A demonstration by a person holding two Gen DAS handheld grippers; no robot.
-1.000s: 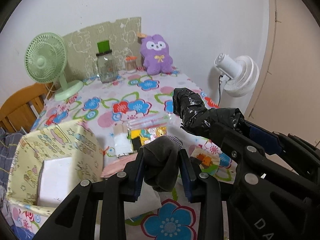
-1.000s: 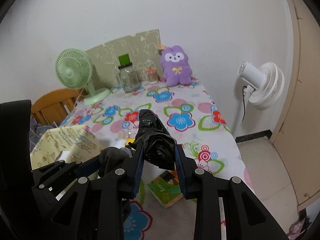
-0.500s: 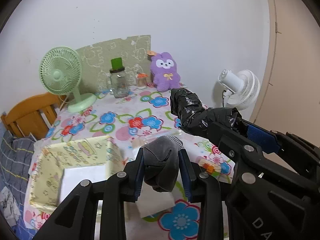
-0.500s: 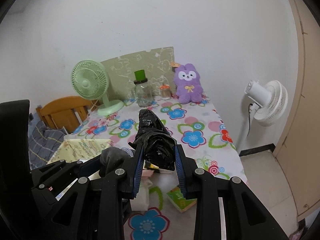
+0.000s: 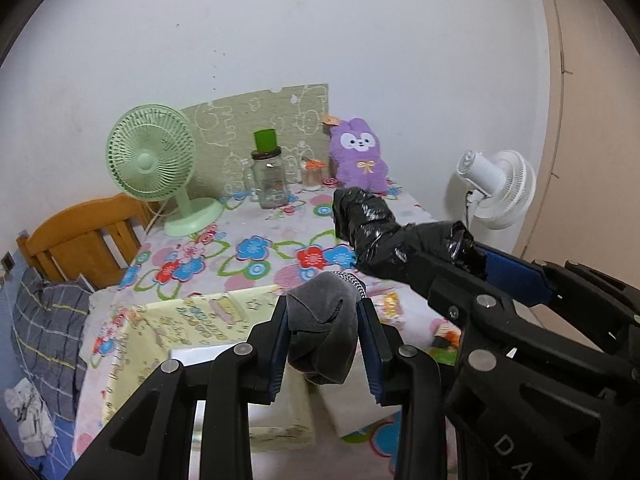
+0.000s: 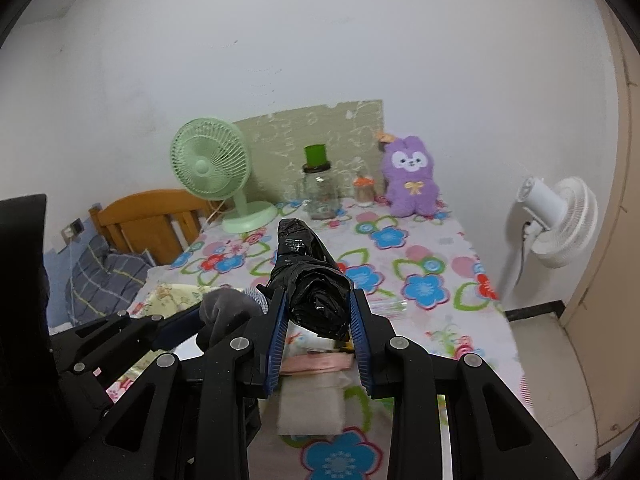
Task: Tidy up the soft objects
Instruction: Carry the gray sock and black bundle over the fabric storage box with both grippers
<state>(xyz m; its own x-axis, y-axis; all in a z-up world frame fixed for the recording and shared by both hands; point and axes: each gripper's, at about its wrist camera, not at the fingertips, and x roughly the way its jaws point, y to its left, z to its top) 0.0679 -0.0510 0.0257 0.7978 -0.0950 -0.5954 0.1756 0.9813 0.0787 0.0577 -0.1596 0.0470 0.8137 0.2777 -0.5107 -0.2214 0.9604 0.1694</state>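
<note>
My left gripper [image 5: 323, 322] is shut on a bunched grey sock [image 5: 325, 320], held above the near end of the flowered table. My right gripper [image 6: 317, 312] is shut on a roll of black plastic bag [image 6: 310, 276] that sticks out forward past its pads. In the left wrist view the black roll [image 5: 370, 222] and the right gripper's frame cross the right side. The grey sock [image 6: 226, 310] shows at the left in the right wrist view. A yellow patterned box [image 5: 188, 332] stands below and left of the sock. A purple plush [image 5: 360, 156] sits at the table's far end.
At the back stand a green desk fan [image 5: 154, 164], a glass jar with a green lid [image 5: 270, 174] and a small jar [image 5: 312, 172]. A white fan [image 5: 496, 188] stands right of the table. A wooden chair [image 5: 80, 240] and grey cloth are at the left. Packets and white tissue [image 6: 310, 404] lie under the grippers.
Both grippers have risen and drawn back from the table, carrying the sock and the black roll. The table, the box and the plush look smaller and lower in both views.
</note>
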